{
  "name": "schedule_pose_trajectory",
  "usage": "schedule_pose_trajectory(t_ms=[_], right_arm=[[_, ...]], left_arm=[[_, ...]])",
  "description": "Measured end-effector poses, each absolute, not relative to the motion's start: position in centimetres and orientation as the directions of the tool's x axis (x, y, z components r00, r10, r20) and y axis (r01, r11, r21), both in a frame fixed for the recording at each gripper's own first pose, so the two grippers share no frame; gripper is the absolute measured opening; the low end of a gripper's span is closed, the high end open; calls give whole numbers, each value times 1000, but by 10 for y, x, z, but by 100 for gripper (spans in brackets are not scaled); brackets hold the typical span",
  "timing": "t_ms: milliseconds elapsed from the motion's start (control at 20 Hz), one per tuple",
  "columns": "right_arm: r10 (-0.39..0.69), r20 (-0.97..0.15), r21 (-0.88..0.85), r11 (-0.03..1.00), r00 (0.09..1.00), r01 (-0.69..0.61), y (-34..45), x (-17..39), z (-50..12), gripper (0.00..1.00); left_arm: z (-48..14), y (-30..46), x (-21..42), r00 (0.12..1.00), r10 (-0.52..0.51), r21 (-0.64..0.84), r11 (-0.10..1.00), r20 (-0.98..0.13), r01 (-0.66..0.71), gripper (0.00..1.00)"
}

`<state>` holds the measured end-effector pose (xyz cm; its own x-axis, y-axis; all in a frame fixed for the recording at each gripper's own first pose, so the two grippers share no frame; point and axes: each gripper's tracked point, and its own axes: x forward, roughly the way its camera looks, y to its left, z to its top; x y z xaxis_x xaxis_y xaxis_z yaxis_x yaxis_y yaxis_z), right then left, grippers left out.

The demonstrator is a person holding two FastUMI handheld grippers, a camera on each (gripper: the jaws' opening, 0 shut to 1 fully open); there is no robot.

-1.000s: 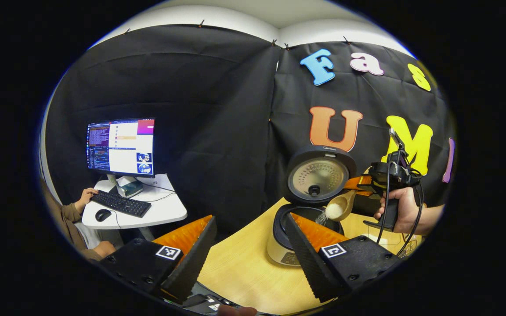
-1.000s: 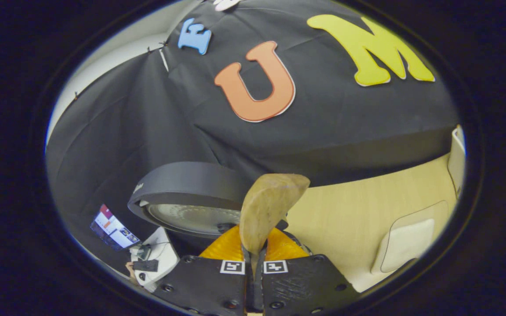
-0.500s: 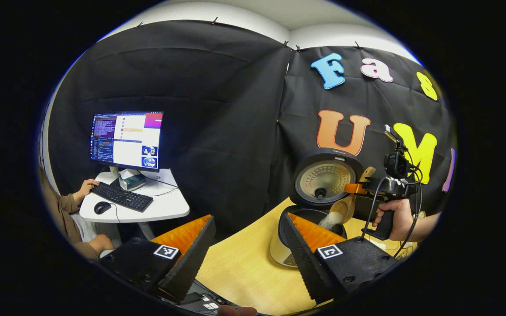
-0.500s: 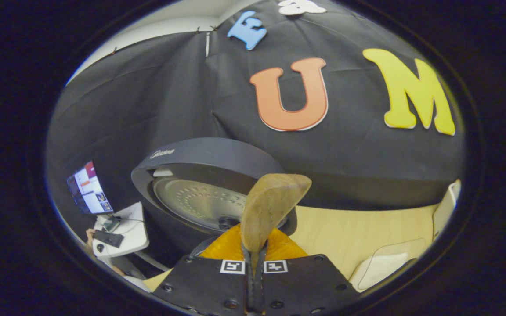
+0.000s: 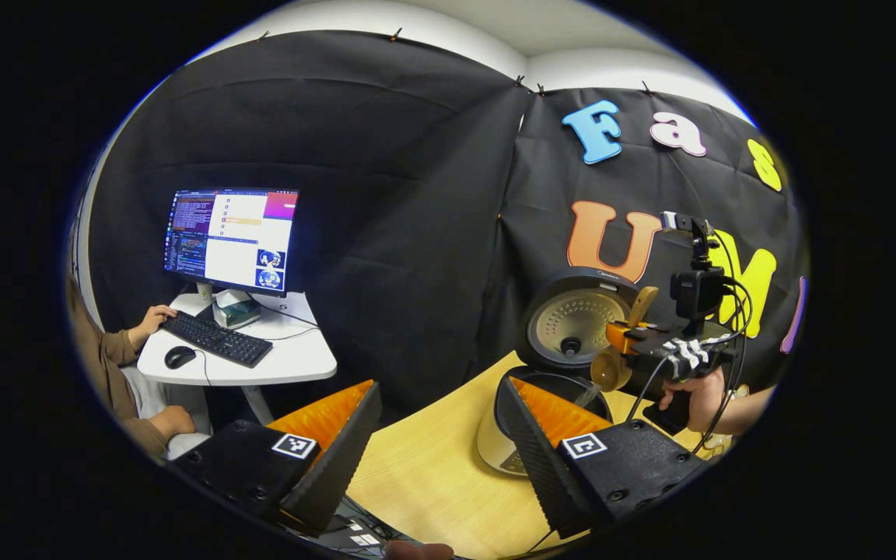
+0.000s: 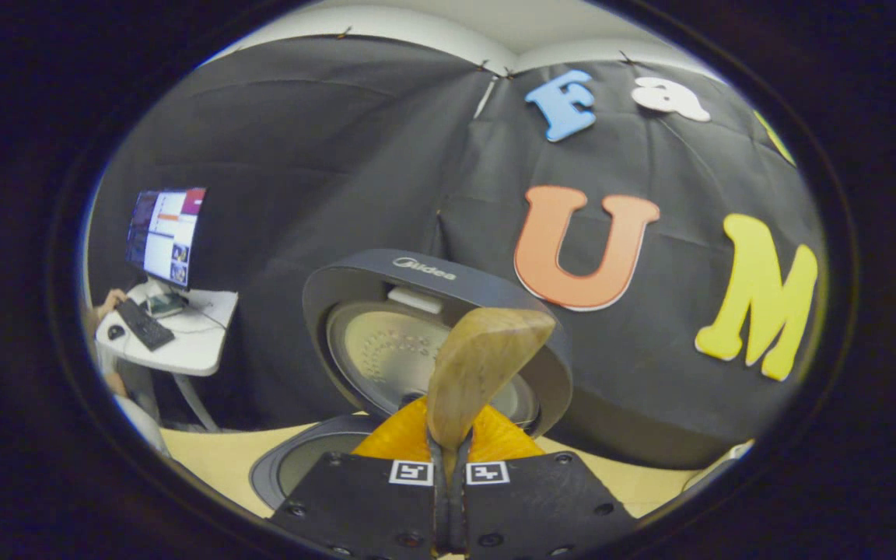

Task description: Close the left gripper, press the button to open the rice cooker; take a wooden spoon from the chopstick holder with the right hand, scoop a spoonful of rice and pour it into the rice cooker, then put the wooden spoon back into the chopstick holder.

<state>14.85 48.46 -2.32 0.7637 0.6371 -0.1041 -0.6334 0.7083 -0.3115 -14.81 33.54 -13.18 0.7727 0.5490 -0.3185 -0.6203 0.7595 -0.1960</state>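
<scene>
Now: spoon tipped over the open cooker

Right gripper (image 6: 448, 498) has its fingers pinched on the wooden spoon (image 6: 479, 365), handle running forward along them, bowl directly above the rice cooker (image 5: 568, 334) pot. Left gripper (image 5: 440, 435) gapes wide, holding nothing, just in front of the cooker. Lid reads "Midea" (the holder's whereabouts I cannot tell).

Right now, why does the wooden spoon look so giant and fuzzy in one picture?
In the right gripper view the wooden spoon sits right by the lens, so it looms large and soft-edged; the fisheye also bends the rice cooker lid. In the left gripper view the spoon is far off, small and sharper.
</scene>
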Motion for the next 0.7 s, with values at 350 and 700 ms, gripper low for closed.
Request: schedule_pose_trajectory(t_ms=[350, 700], right_arm=[[675, -63, -412, 653, 735, -636, 498, 131, -16, 1], [701, -96, -321, 650, 706, -689, 499, 126, -12, 1]], left_arm=[[-130, 335, -152, 769, 558, -193, 755, -312, -627, 99], [-122, 333, -152, 762, 568, -183, 751, -310, -635, 99]])
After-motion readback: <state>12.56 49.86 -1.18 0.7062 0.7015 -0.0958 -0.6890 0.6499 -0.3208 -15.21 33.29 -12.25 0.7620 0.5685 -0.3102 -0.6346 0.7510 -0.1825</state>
